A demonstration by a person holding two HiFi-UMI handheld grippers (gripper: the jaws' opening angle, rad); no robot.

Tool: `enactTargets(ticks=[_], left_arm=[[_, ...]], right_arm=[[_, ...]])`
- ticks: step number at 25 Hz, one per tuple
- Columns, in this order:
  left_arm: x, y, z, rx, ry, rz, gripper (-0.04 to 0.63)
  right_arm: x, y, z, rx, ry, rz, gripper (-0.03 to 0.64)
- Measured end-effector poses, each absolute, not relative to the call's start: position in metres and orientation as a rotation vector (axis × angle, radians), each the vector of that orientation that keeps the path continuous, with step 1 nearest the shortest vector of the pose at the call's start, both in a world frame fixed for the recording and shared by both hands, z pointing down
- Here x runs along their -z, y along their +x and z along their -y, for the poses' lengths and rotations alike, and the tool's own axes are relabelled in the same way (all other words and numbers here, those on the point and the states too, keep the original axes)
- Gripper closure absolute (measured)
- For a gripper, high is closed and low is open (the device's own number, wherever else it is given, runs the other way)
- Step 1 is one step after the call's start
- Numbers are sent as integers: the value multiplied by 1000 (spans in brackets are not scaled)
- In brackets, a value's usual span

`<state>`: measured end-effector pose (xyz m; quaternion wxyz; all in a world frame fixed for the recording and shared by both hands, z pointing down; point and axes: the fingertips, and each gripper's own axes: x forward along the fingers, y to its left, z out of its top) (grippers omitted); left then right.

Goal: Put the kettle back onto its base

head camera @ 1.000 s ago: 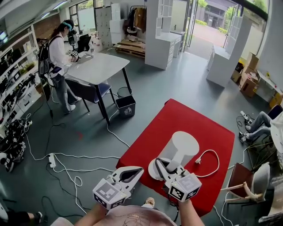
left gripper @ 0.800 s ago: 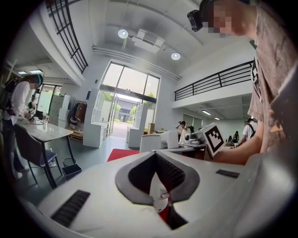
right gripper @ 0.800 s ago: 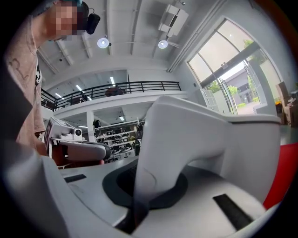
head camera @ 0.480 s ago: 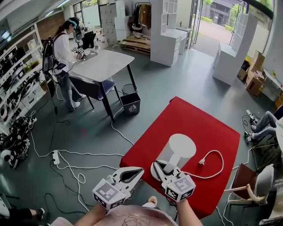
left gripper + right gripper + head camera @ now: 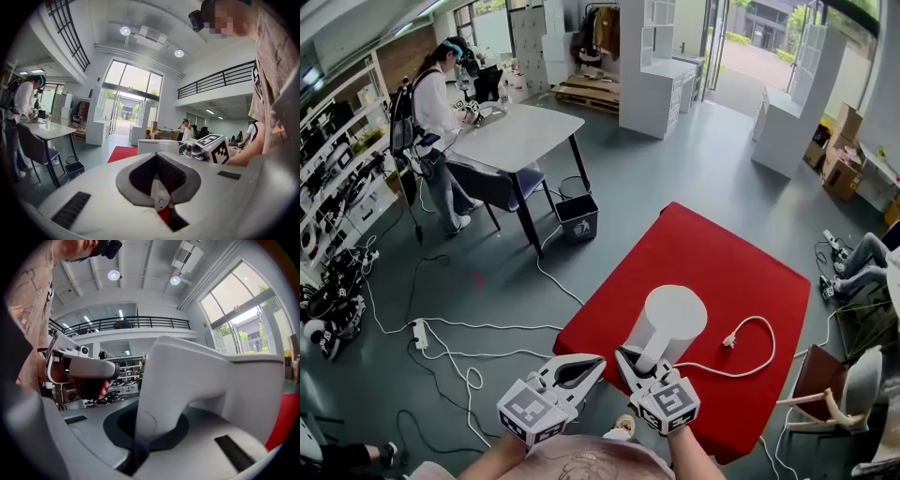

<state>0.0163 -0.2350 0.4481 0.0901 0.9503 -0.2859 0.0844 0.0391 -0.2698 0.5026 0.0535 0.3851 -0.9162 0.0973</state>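
A white kettle stands upright on the red cloth in the head view. My right gripper is shut on its handle from the near side. The handle and the kettle body fill the right gripper view. The round base is hidden under the kettle and gripper; I cannot tell whether the kettle rests on it. Its white cord loops out to the right and ends in a plug. My left gripper hovers just left of the kettle, shut and holding nothing.
A grey table with a person beside it stands far left, with a dark bin near it. White cables trail over the floor left of the cloth. A chair stands beside the cloth's right edge.
The right gripper has carried the kettle down and to the left, over the round base that showed beside it before. The base is now covered. The left gripper has stayed put.
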Motion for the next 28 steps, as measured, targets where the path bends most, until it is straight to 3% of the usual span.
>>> enactTargets(ticks=[28], left_arm=[[-454, 12, 217, -253, 2836, 774, 606]], right_arm=[[-532, 31, 241, -206, 1268, 2663, 592]])
